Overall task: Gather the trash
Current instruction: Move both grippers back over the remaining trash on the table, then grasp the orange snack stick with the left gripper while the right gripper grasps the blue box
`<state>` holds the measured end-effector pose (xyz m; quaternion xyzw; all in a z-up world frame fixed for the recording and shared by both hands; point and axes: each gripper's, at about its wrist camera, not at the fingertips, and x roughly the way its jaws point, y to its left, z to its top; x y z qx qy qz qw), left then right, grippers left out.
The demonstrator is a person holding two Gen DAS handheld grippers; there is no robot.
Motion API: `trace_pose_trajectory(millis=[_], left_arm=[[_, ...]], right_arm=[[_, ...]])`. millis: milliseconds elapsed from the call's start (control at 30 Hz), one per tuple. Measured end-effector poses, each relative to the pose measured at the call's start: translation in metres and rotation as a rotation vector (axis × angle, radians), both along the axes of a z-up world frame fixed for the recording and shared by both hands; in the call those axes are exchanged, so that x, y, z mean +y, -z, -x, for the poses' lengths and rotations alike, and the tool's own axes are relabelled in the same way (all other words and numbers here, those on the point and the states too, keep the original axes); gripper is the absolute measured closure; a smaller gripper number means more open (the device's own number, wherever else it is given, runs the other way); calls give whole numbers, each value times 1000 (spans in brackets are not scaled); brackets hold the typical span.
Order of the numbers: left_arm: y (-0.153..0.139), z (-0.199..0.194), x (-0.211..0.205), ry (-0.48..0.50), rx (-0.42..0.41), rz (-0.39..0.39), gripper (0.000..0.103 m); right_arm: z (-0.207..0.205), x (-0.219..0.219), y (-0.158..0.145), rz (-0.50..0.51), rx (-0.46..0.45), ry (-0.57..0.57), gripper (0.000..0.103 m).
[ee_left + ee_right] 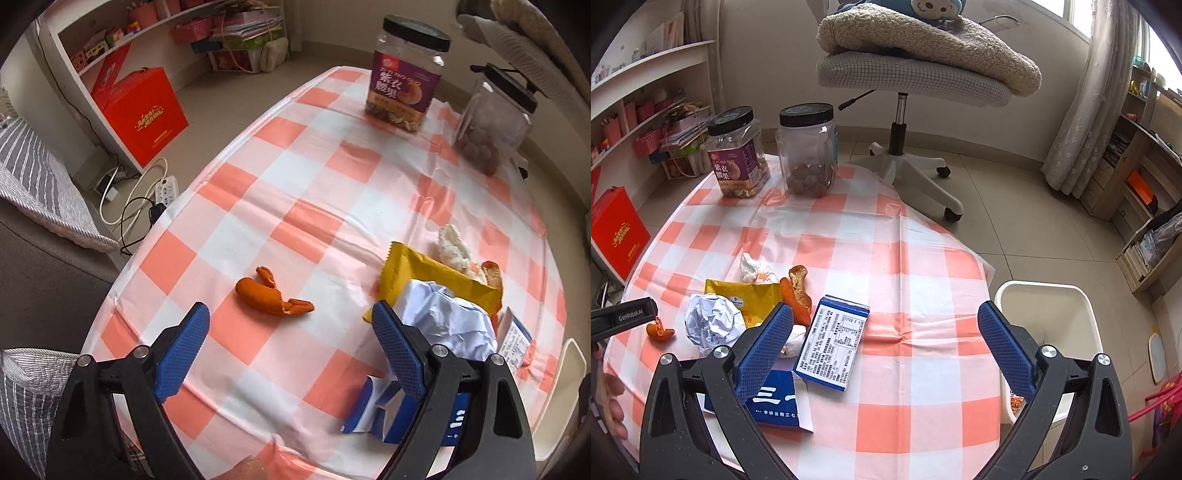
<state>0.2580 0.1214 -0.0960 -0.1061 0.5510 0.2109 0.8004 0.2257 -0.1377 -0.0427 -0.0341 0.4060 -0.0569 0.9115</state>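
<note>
Curled orange peel point(273, 295) btwn wide-open left tongs point(291, 332), glossy checked cloth point(332, 177).

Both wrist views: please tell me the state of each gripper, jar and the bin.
Left gripper: open, empty.
Right gripper: open, empty.
Purple-label jar: upright, lid on.
Clear jar: upright, lid on.
White bin: open, beside the table.
</note>
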Motion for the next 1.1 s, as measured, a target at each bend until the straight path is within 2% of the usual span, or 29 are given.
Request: trace_pose_trajectory(millis=[67,133,167,267,333,367,400,433,467,567,667,833,933,1100], left_arm=[[19,-7,24,-58,45,101,26],[38,-11,46,-138,77,254,29],[46,-11,54,-177,85,318,34],[63,-14,64,-238,99,404,39],[72,-18,62,-241,119,402,44],[72,-19,61,-237,118,373,46],[70,-21,58,-227,118,340,51],[69,-24,55,-205,120,319,66],[69,-26,52,-177,127,296,76],[65,-27,45,-118,148,271,83],[49,-24,40,-62,134,243,84],[1,-8,33,23,36,242,84],[-20,5,23,77,1,227,84],[-33,17,19,132,-24,222,84]], right_arm=[[-3,3,6,-6,22,-20,7],[-5,6,11,-19,42,-60,7],[-7,8,14,-22,56,-89,7],[-8,22,25,-8,98,-205,7],[-7,33,32,32,114,-290,7],[-5,39,36,44,127,-335,7],[-4,44,39,53,140,-379,7],[-2,49,42,62,151,-423,7],[0,53,44,75,160,-467,7],[10,68,53,121,182,-600,7],[21,83,58,157,184,-710,7],[29,110,69,220,189,-827,7],[23,120,84,269,224,-838,7],[21,127,107,226,333,-847,8]])
